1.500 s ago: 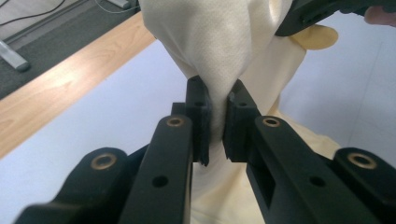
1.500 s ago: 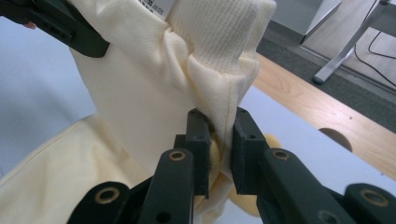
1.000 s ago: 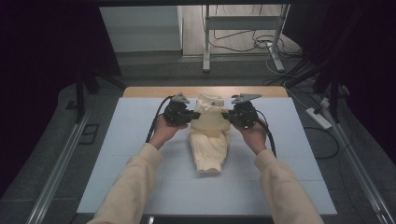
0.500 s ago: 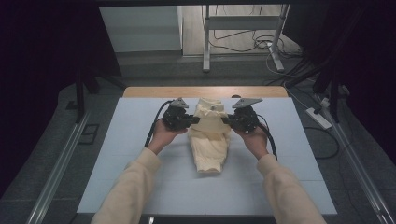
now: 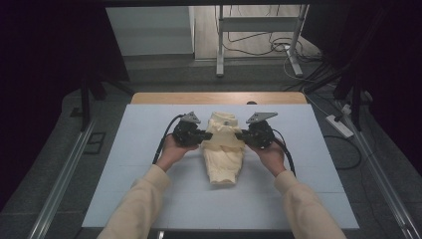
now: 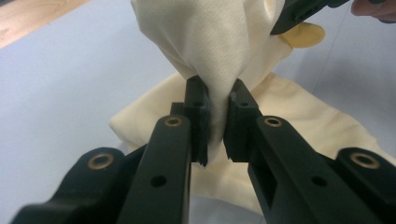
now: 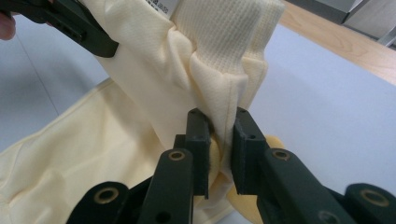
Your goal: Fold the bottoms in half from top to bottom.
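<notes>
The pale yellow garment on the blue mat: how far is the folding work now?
Done: the pale yellow knit garment is already gathered into a narrow bundle in the middle of the light blue mat. In hand: the left gripper and the right gripper each pinch its upper part, and cloth hangs raised between them. Left: laying this part down and releasing; no finished fold shows yet.

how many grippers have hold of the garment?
2. Left gripper pinches the cream garment on its left side; right gripper pinches its right side, near the ribbed edge.
</notes>
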Demonstrator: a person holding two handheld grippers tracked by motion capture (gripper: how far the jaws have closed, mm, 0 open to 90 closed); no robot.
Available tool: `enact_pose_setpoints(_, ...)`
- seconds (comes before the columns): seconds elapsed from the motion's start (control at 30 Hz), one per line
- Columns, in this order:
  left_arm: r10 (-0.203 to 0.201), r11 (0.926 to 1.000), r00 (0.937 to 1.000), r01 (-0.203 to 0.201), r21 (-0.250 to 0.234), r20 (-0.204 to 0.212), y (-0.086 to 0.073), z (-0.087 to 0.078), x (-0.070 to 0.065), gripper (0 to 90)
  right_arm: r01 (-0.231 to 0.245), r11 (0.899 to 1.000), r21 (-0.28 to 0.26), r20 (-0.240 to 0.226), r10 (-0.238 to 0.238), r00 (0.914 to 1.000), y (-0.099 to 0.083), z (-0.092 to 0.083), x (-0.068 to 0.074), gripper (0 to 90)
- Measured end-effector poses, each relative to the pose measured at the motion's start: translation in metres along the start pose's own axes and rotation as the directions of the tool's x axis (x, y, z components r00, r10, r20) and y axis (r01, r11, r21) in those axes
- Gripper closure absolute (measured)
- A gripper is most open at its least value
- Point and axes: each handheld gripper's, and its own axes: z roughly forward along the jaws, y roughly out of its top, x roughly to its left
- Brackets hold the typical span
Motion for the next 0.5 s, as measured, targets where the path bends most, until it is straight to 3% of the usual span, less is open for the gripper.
enact_pose_setpoints(0.5, -0.018, 0.9997, 0.9996, 0.017, 0.019, 0.023, -0.02, 0.004, -0.007, 80.0, -0.003, 1.0, 0.02, -0.024, 0.004, 0.9997, -0.016, 0.006, 0.009, 77.6)
